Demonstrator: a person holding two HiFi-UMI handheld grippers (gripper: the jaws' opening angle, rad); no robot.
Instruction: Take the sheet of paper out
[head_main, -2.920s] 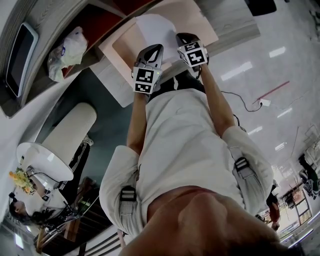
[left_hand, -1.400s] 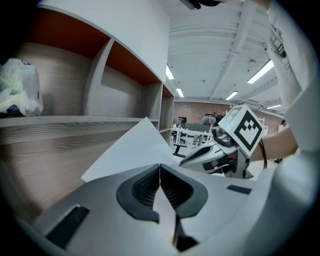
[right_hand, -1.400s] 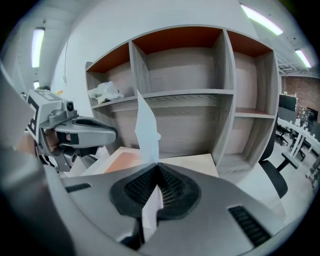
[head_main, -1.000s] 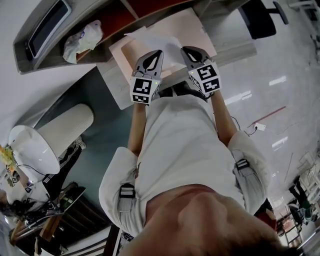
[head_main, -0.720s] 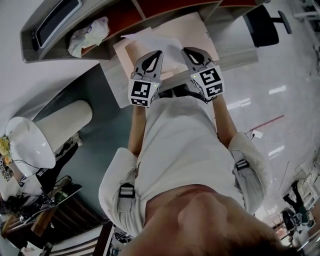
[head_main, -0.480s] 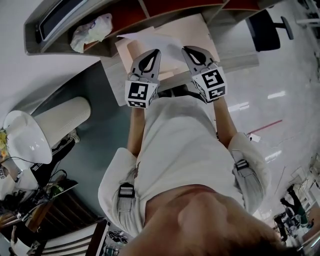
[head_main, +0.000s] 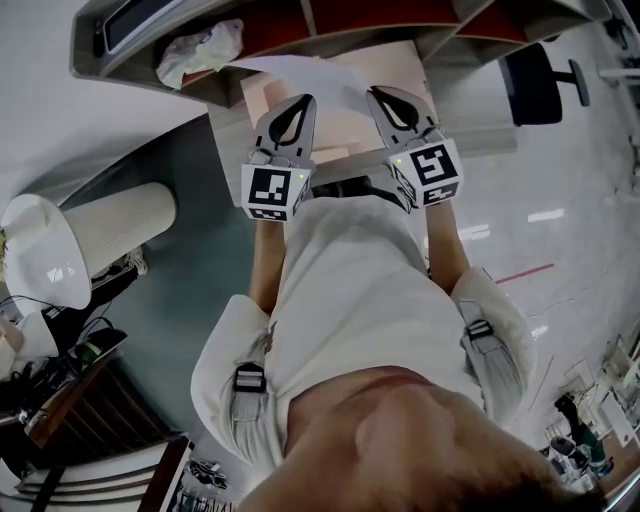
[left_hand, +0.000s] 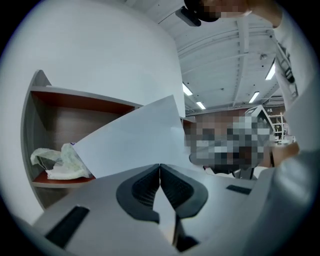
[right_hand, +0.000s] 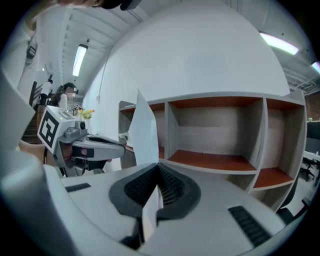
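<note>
Paper (head_main: 312, 76), near edge hidden, pinched in L hand-held gripper (head_main: 300, 102) & R hand-held gripper (head_main: 386, 96)

The head view looks steeply down. Each gripper view looks closely along its own jaws; all three share the sheet of paper (head_main: 300, 72).

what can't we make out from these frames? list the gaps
- Pink tray, head view: the sheet of paper, left gripper and right gripper cover its middle, so its contents are unknown.
- White bundle on the shelf, left gripper view: too crumpled to tell bag from cloth.
- Left gripper view, right of the sheet: a mosaic patch covers the background.
- Dark panel, head view: cut off by the top edge.
</note>
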